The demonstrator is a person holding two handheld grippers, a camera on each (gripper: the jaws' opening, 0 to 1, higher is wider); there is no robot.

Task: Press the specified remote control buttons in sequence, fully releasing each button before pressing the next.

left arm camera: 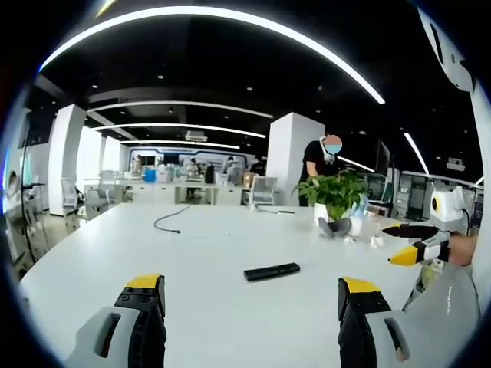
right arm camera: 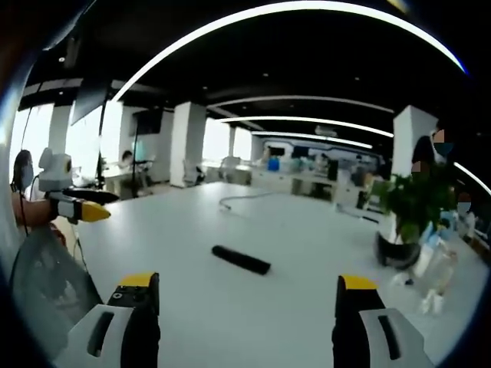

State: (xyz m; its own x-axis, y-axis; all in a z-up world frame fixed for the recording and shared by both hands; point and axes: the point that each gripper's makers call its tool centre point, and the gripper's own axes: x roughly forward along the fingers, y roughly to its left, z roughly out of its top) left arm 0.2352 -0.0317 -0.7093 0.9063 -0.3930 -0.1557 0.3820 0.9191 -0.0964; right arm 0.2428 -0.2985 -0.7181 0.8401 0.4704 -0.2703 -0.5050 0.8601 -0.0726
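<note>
White table [left arm camera: 207, 261]: remote [left arm camera: 271, 271], cable [left arm camera: 170, 218], potted plant [left arm camera: 335, 199].

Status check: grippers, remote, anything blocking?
Left gripper open, right gripper open, both empty. Remote flat on white table, untouched. Path clear; potted plant off behind.

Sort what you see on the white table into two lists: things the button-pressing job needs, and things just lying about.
Needed for the job:
remote
left tool, open
right tool, open

Just lying about:
potted plant
cable
clear bottles near the plant
</note>
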